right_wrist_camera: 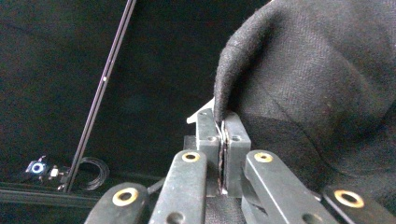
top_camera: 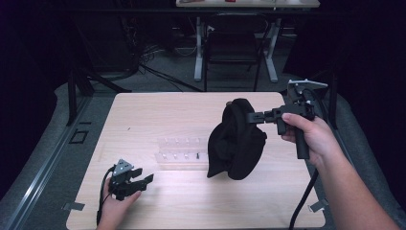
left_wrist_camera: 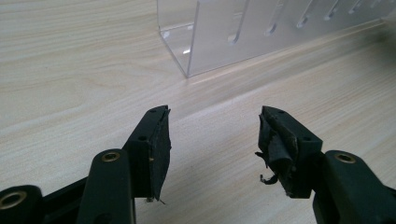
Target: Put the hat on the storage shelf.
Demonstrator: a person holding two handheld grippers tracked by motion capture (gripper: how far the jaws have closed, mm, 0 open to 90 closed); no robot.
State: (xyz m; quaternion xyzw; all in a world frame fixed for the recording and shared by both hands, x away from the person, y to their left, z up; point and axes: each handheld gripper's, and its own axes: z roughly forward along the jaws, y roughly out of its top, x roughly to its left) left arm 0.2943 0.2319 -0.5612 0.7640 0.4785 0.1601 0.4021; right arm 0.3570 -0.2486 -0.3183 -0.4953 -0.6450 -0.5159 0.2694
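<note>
Two grippers are at work over one big light-wood table (top_camera: 158,201), and the table takes up most of the high view, its grain running side to side. Next in size comes the black cloth garment (top_camera: 237,141), a soft dark bundle hanging off the tabletop toward three o'clock of centre, its lower folds drooping down to the wood or close to it; whether they touch I cannot tell. Look at the right gripper view: the fabric (right_wrist_camera: 317,93) looms large at two o'clock, a folded edge running straight down into the jaws. The right gripper (top_camera: 253,116) has those jaws pressed together on that edge, pinching the cloth near its top, and the person's right hand (top_camera: 311,136) holds the handle out at three o'clock with the cable trailing down to five. Smaller now: the clear acrylic rack (top_camera: 182,152) lies flat at the table's centre, just beside the garment's nine o'clock side; from the left gripper view its slotted wall (left_wrist_camera: 243,32) stands at twelve o'clock, well lit. Smallest of all, the left gripper (top_camera: 143,178) sits low at seven o'clock of the table in the left hand (top_camera: 117,203), jaws spread wide with bare wood between the worn pads (left_wrist_camera: 156,154), gripping nothing.
</note>
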